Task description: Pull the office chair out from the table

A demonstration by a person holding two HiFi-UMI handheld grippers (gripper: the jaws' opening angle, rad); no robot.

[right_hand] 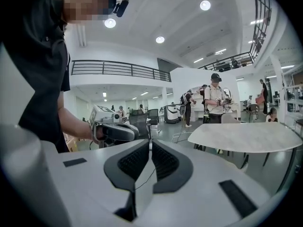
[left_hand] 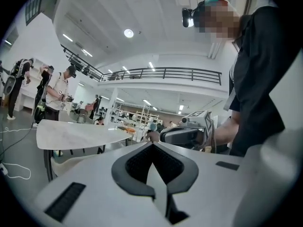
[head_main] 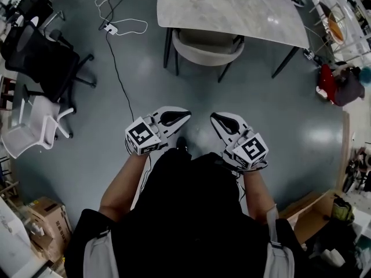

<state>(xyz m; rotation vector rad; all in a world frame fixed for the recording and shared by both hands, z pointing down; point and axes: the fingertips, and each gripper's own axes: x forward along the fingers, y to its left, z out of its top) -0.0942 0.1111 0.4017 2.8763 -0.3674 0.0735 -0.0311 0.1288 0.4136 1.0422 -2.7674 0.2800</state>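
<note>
Your left gripper (head_main: 175, 118) and right gripper (head_main: 223, 122) were both clenched on nothing, jaws together, held side by side just in front of your body.

Well ahead of both, slightly nearer the right gripper's line, the office chair (head_main: 207, 49) sat tucked under the near edge of the pale marble-look table (head_main: 232, 7). It was a cream shell with a low curved back; its base was mostly hidden beneath the top, so what it stands on can't be told.

The back faced your grippers and the seat pointed away under the table. Its long axis ran crosswise, roughly along the table edge.

Bare grey floor (head_main: 191, 91) lay open between grippers and chair. A black cable (head_main: 117, 74) ran ahead of the left gripper, and a black mesh chair (head_main: 46, 57) stood well off to its left.
</note>
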